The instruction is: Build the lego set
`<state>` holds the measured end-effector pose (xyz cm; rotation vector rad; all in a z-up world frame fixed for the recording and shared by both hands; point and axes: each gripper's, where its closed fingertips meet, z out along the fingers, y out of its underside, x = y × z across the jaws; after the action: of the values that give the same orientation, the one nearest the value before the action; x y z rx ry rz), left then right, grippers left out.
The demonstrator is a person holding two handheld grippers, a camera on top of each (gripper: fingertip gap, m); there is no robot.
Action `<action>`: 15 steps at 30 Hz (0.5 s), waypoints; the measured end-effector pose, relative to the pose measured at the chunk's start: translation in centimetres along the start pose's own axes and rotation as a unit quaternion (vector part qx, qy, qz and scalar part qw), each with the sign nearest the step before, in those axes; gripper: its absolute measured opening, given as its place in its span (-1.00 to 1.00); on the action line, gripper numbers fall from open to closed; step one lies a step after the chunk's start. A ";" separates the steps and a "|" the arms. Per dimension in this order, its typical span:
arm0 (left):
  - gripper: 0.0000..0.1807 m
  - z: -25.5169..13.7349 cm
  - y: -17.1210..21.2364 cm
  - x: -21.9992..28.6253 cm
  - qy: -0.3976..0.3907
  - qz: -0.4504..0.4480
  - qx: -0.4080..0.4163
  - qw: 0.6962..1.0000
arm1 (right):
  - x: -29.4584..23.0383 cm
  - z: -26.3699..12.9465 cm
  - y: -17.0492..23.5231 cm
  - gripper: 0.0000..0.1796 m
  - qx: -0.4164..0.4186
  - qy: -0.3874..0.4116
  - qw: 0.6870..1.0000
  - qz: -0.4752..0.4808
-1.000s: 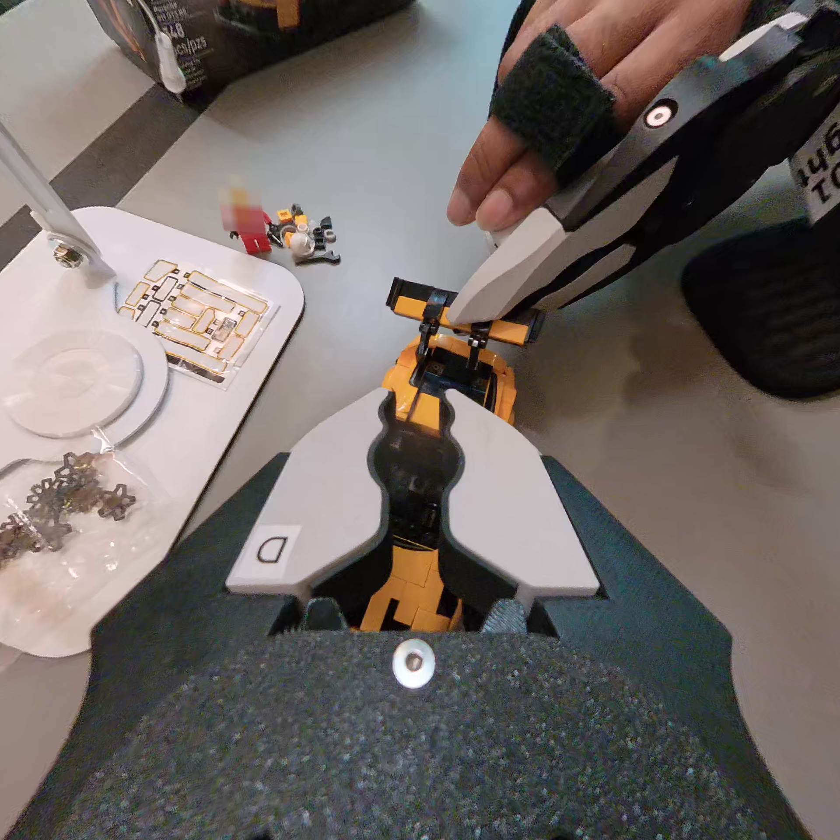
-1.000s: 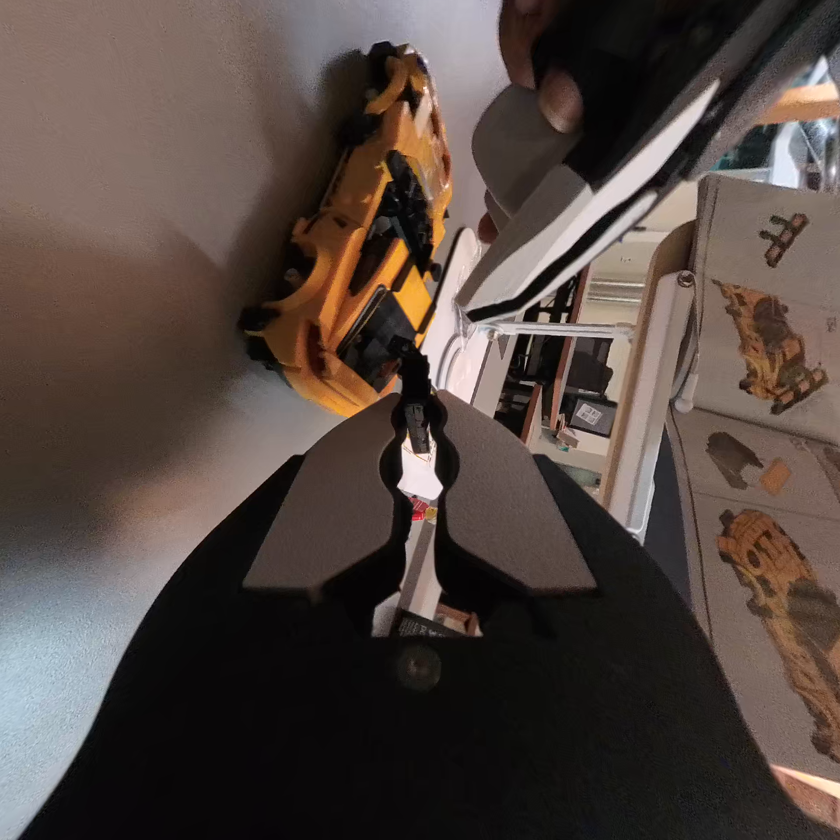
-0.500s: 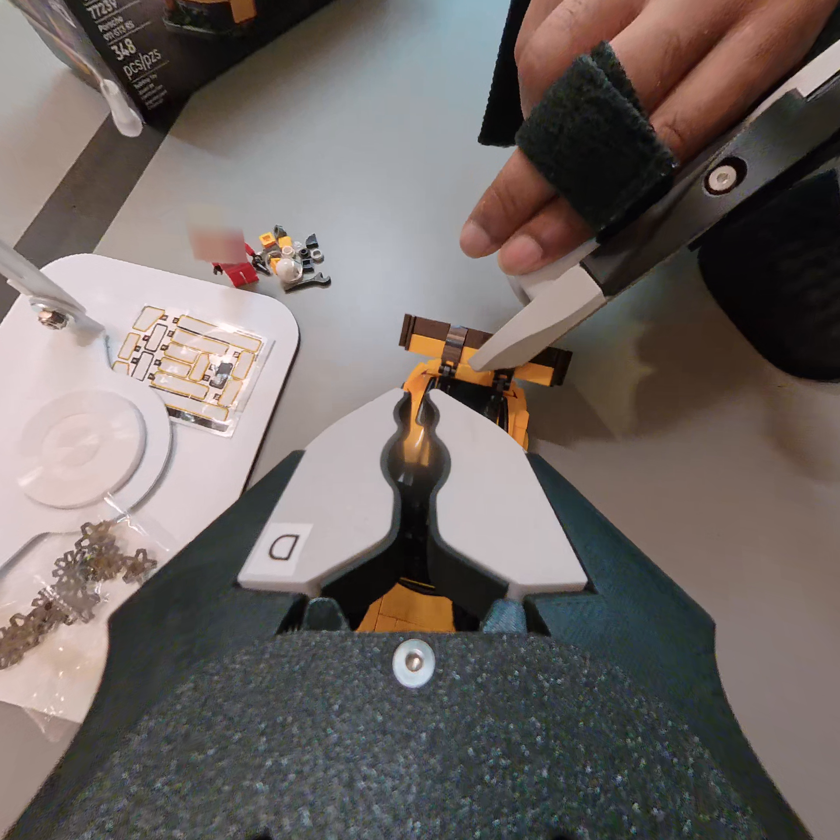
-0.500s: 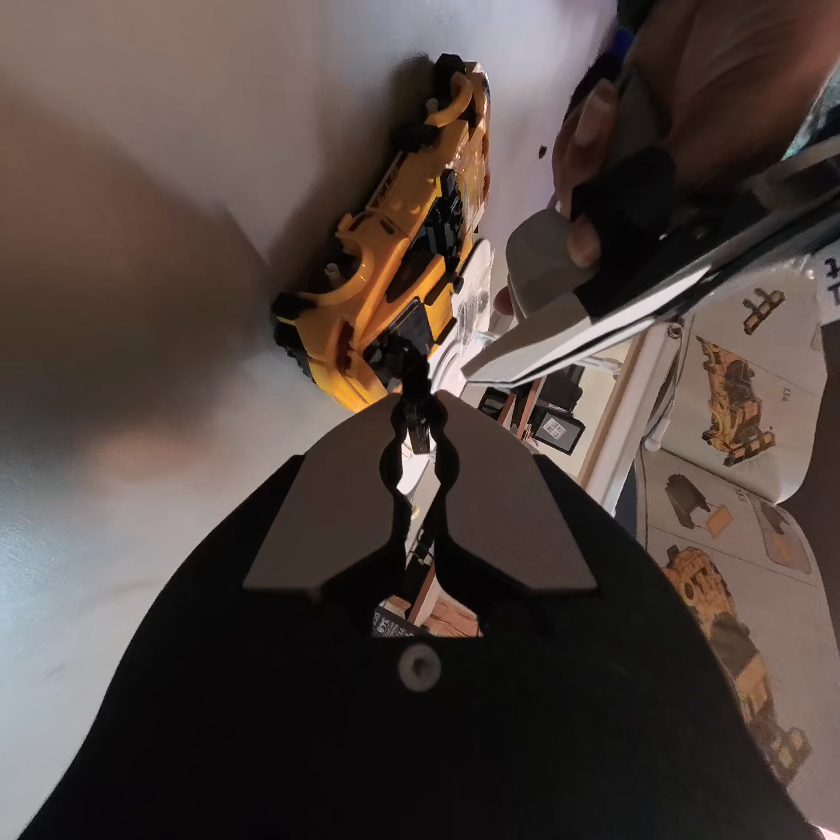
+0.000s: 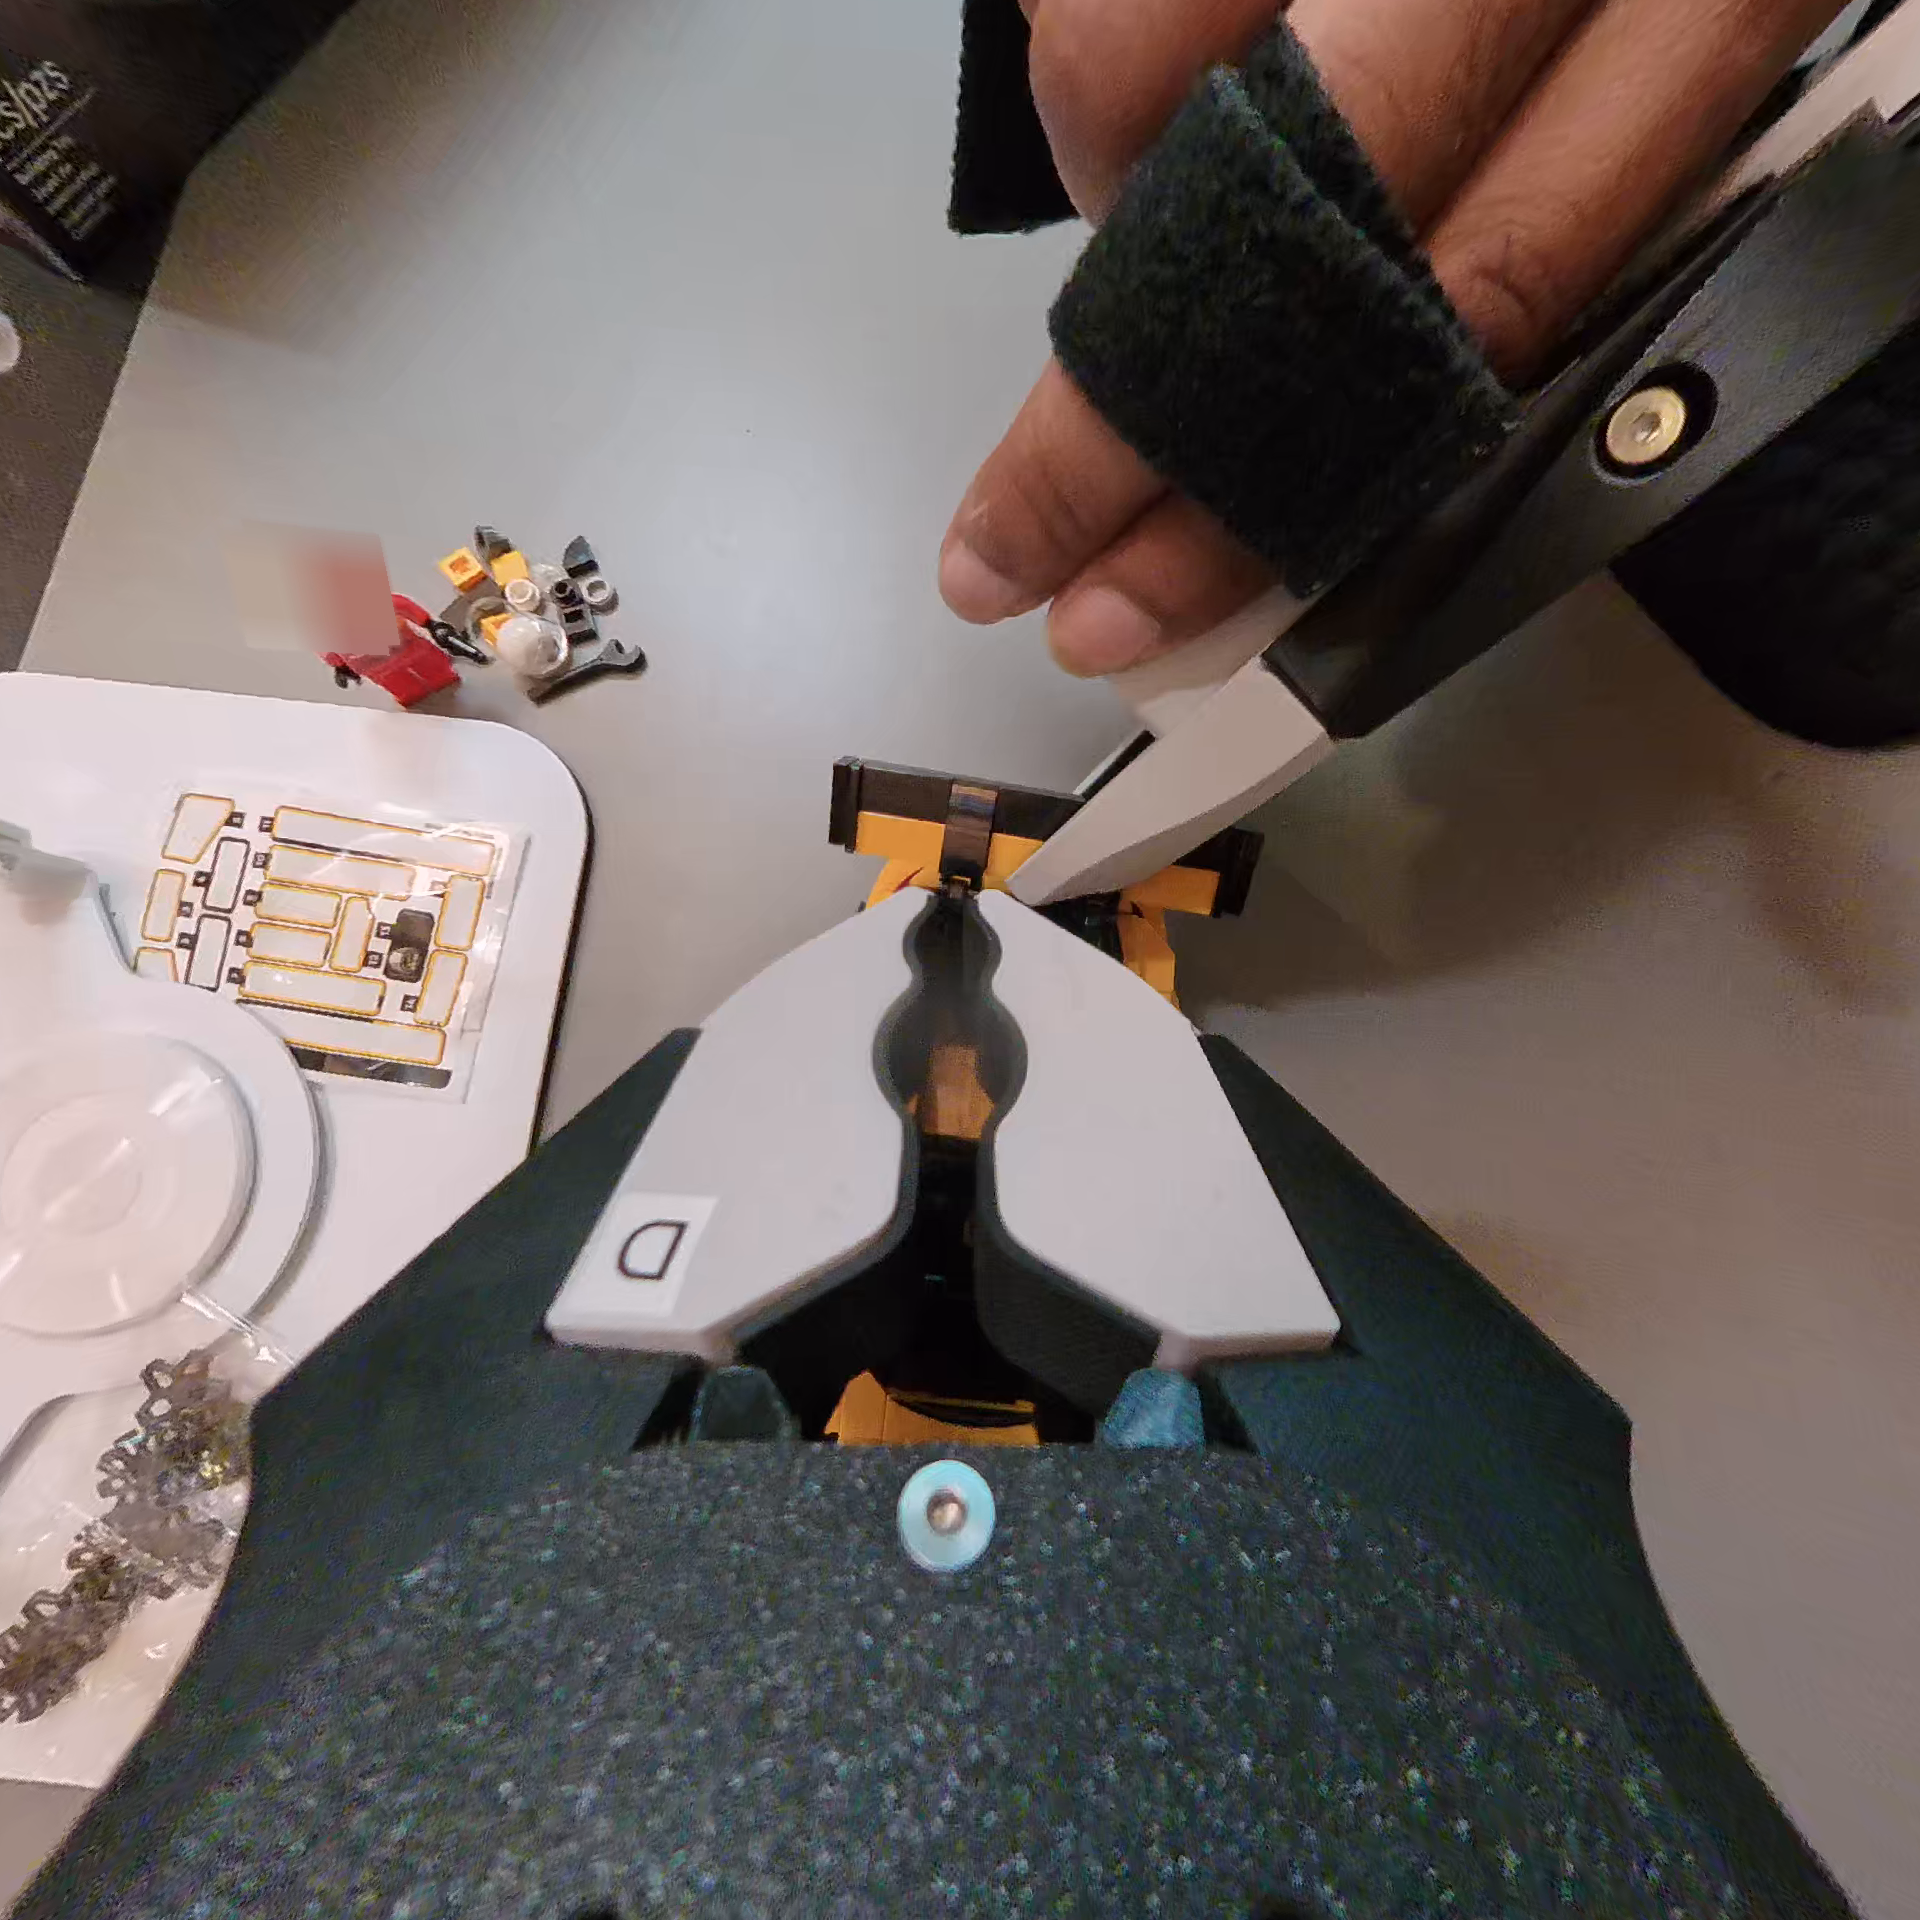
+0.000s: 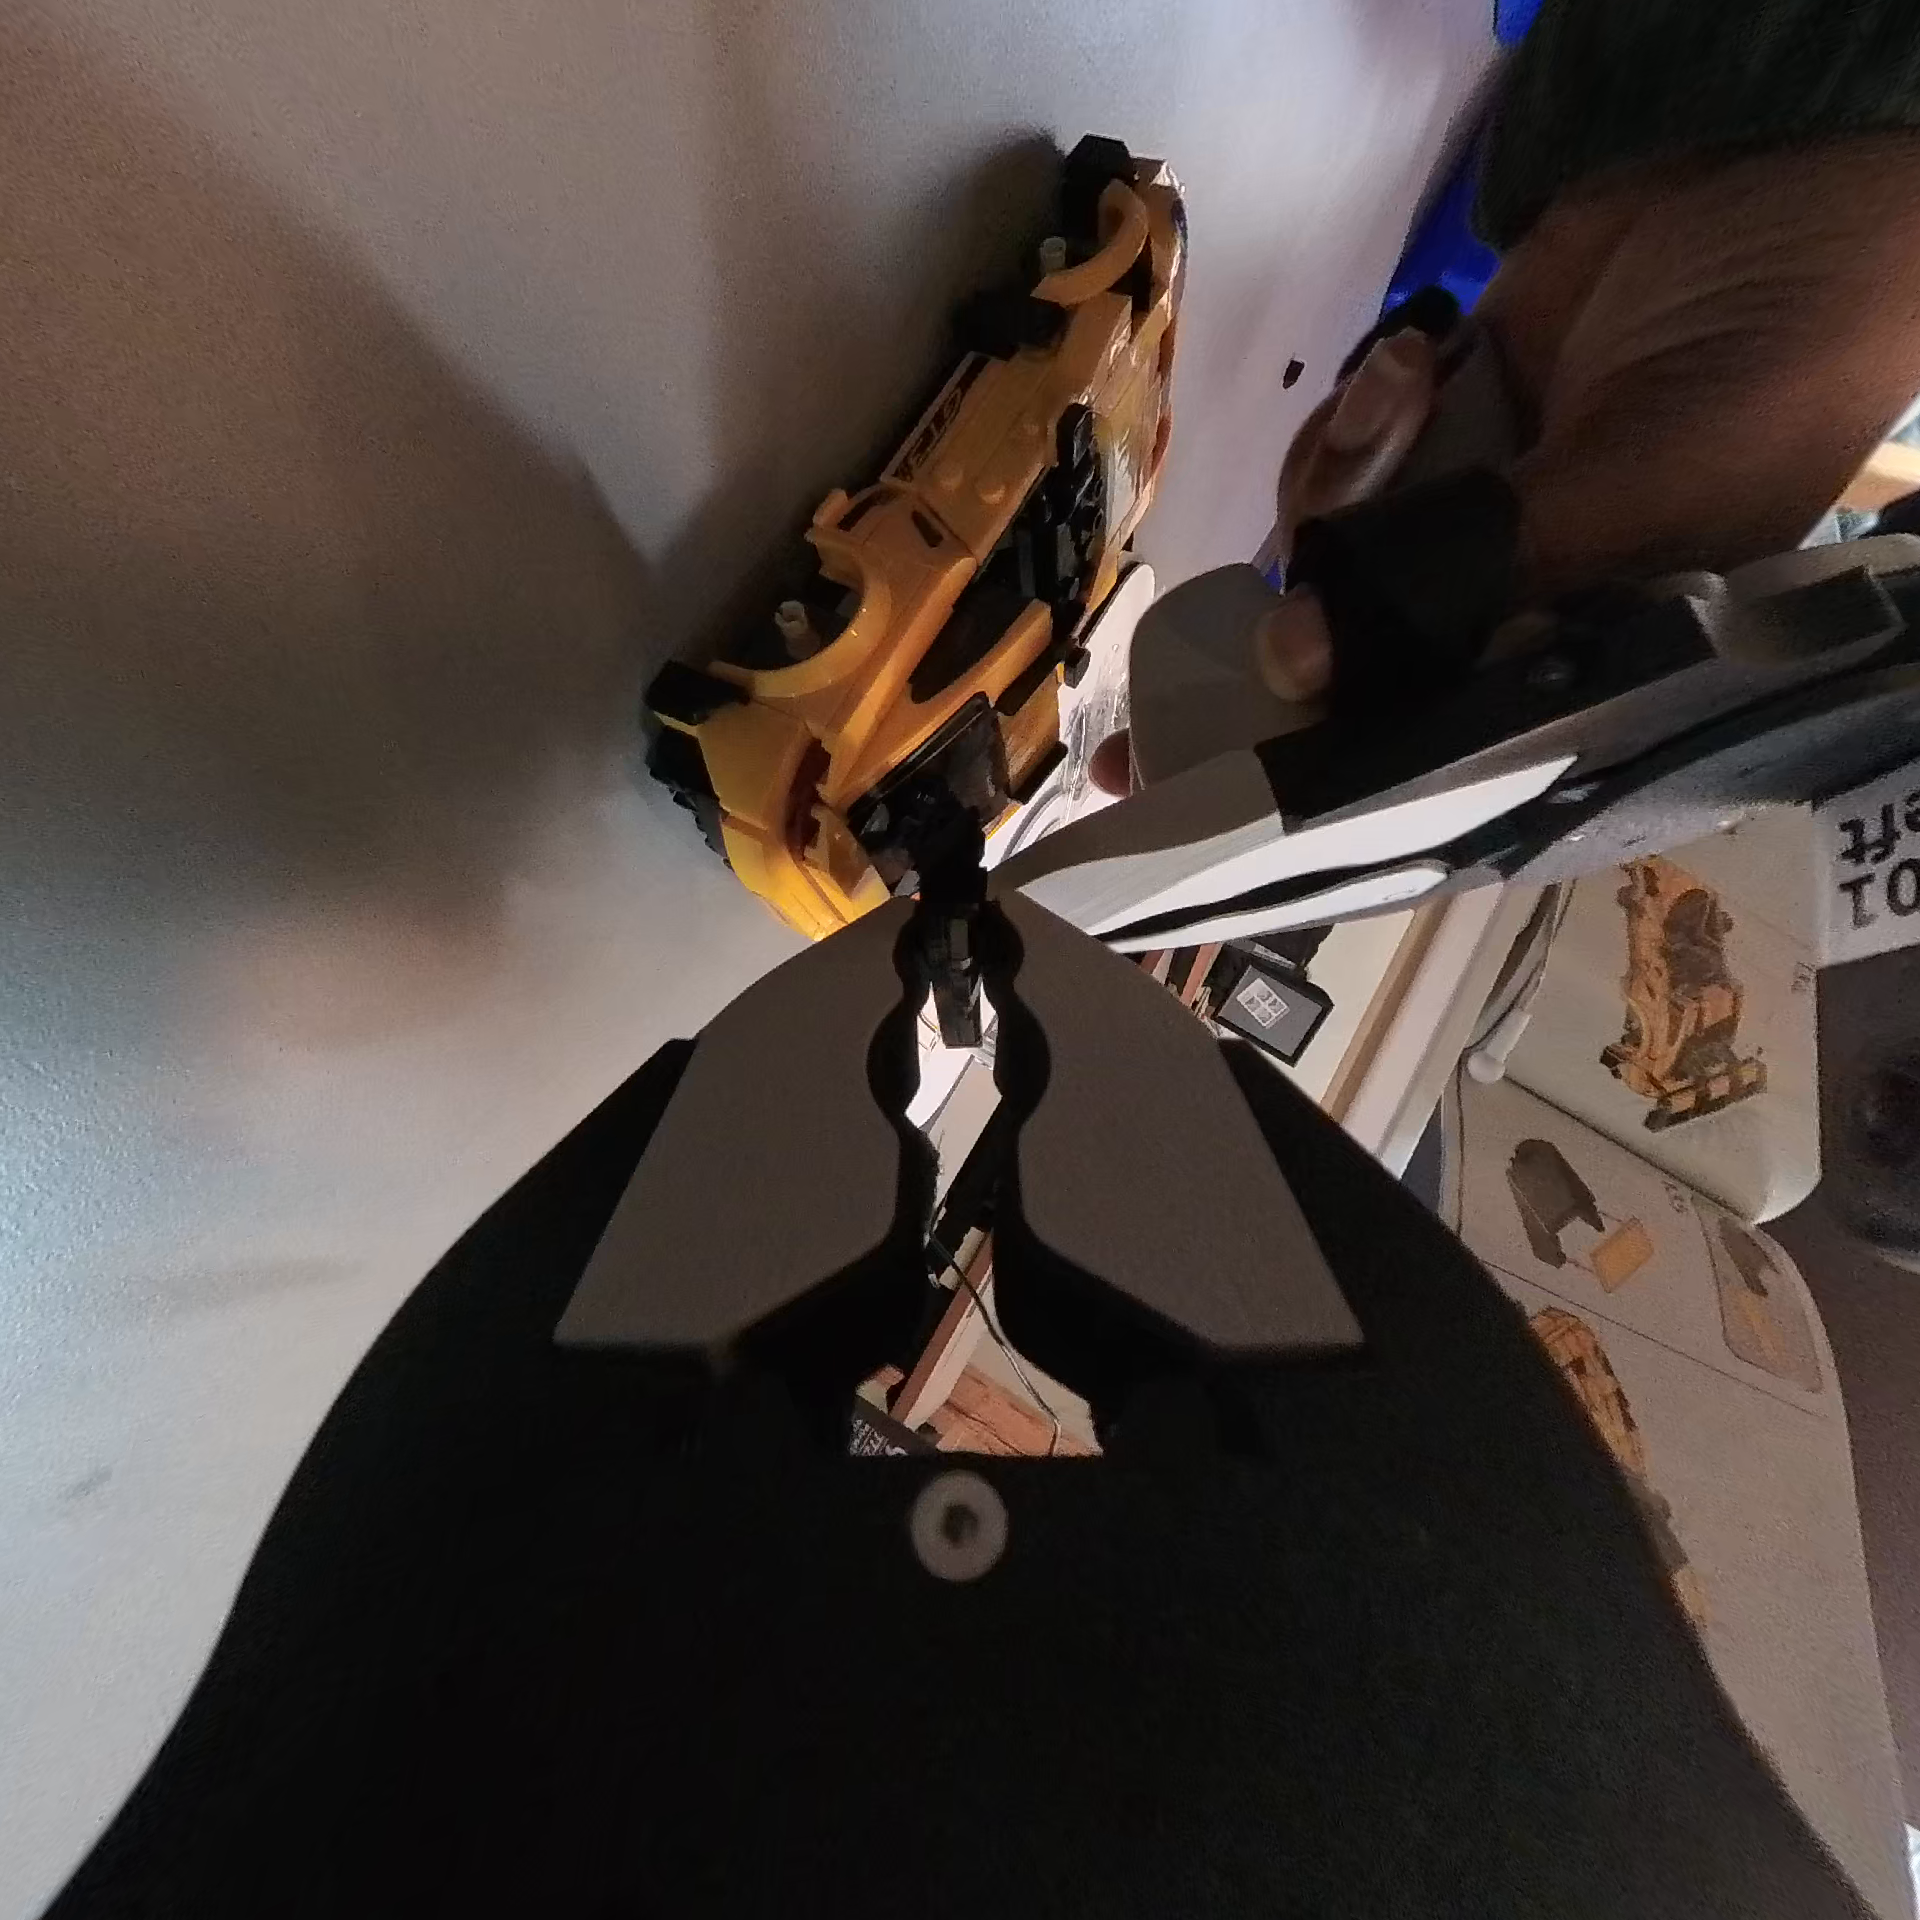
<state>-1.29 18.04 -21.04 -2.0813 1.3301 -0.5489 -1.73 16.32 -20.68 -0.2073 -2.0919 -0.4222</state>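
Each gripper [image 5: 961,914] has pale grey wavy-edged fingers [image 5: 790,1132] on a speckled black body with a silver screw [image 5: 943,1512]; a black fabric strap [image 5: 1247,343] wraps the hand [image 5: 1247,312] at upper right.

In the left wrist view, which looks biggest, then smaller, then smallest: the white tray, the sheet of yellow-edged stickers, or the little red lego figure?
1. Rounded white plastic tray, partly cut off by the picture's edge.
2. Clear sheet of yellow-edged stickers, lying on that tray.
3. Small red lego figure, on the grey table beyond the tray; it sits farther from the camera, but still looks clearly smallest.
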 end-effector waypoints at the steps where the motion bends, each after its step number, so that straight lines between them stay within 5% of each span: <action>1: -0.97 0.0 0.0 0.0 0.001 0.003 -0.003 1.000 | 0.0 0.0 0.0 -0.91 0.000 0.000 1.000 -0.001; 15: -0.94 0.4 1.0 0.1 0.008 0.046 -0.054 0.997 | 0.0 0.0 -0.2 -0.91 0.020 -0.002 1.000 -0.008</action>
<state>-1.67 17.76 -21.97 -2.0935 1.4868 -0.4649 -1.81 16.18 -20.74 -0.1687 -2.1050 -0.3892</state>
